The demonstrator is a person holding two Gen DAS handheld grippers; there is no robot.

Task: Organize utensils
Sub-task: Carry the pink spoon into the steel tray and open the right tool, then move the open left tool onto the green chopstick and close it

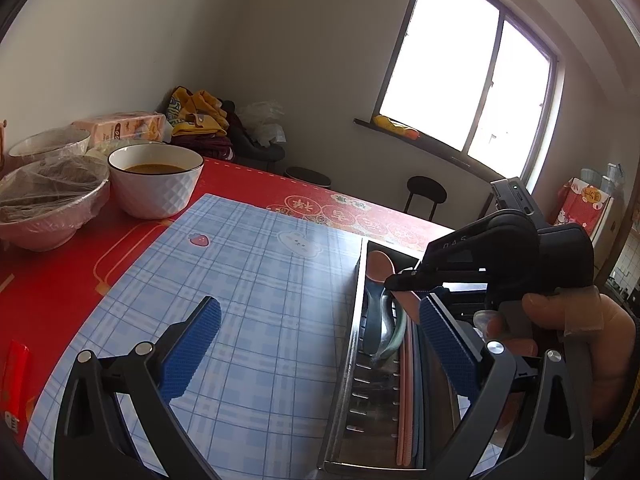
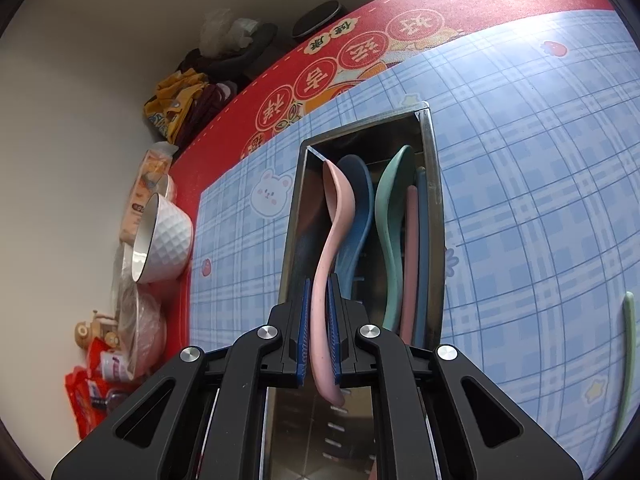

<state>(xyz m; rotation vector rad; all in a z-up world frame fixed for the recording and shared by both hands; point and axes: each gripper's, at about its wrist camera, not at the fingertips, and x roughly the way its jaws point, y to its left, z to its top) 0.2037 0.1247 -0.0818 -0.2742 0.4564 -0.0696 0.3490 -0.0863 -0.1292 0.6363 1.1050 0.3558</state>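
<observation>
Left wrist view: the left gripper [image 1: 316, 344] hangs with fingers wide apart and empty, over the blue mat [image 1: 240, 280] beside the metal box [image 1: 352, 320] at three o'clock.

Right wrist view: the right gripper [image 2: 319, 332] is clamped on the pink spoon [image 2: 328, 248], whose bowl reaches into the box at twelve o'clock. Letting go here, the spoon could tip onto the box wall or jam across the blue spoon [image 2: 356, 216]. A green utensil [image 2: 627, 360] waits at four o'clock on the mat.

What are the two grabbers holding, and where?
The right gripper pinches the pink spoon by its handle. The left gripper is open, holding nothing.
</observation>
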